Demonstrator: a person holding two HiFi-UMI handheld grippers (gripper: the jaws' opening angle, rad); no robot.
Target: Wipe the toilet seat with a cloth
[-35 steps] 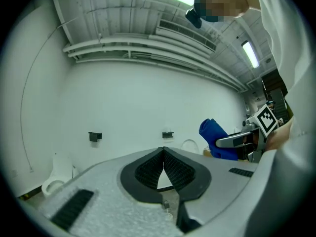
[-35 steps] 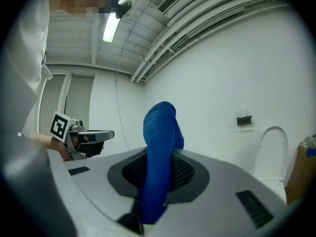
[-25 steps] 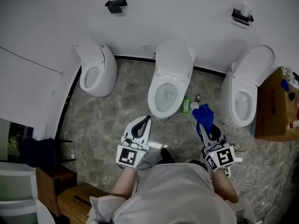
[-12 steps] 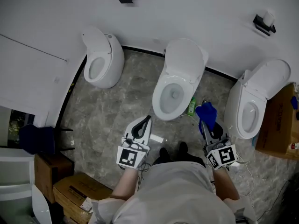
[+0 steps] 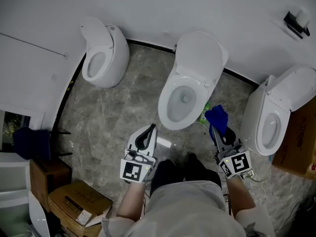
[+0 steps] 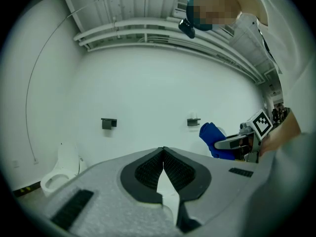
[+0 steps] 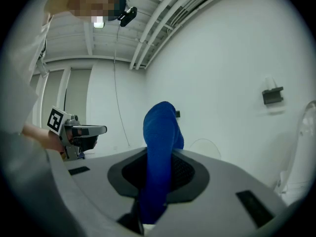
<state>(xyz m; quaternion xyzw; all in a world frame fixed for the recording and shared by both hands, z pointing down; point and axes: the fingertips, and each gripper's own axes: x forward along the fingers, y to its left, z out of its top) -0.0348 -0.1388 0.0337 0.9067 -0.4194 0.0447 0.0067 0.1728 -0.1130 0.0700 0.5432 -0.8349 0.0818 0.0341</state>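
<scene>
The middle toilet (image 5: pixel 186 85) stands with its lid up against the wall, its white seat (image 5: pixel 169 95) showing around the bowl. My right gripper (image 5: pixel 217 131) hovers to the right of its base, shut on a blue cloth (image 5: pixel 217 116) that sticks out past the jaws. In the right gripper view the cloth (image 7: pixel 160 127) rises from between the pads of that gripper (image 7: pixel 159 157). My left gripper (image 5: pixel 150 129) hangs in front of the bowl, shut with nothing in it. Its jaws (image 6: pixel 163 150) meet at the tips in the left gripper view, where the blue cloth (image 6: pixel 211 135) shows at the right.
Another toilet (image 5: pixel 101 58) stands at the left and a third (image 5: pixel 276 117) at the right. A green bottle (image 5: pixel 204 114) sits by the middle toilet's base. Cardboard boxes (image 5: pixel 74 201) lie at lower left, a brown box (image 5: pixel 302 137) at the right edge, cables on the floor nearby.
The head view has shifted, so the middle toilet looks bigger and nearer. Both grippers keep about the same pose in front of the person, and the right one still clamps the cloth.
</scene>
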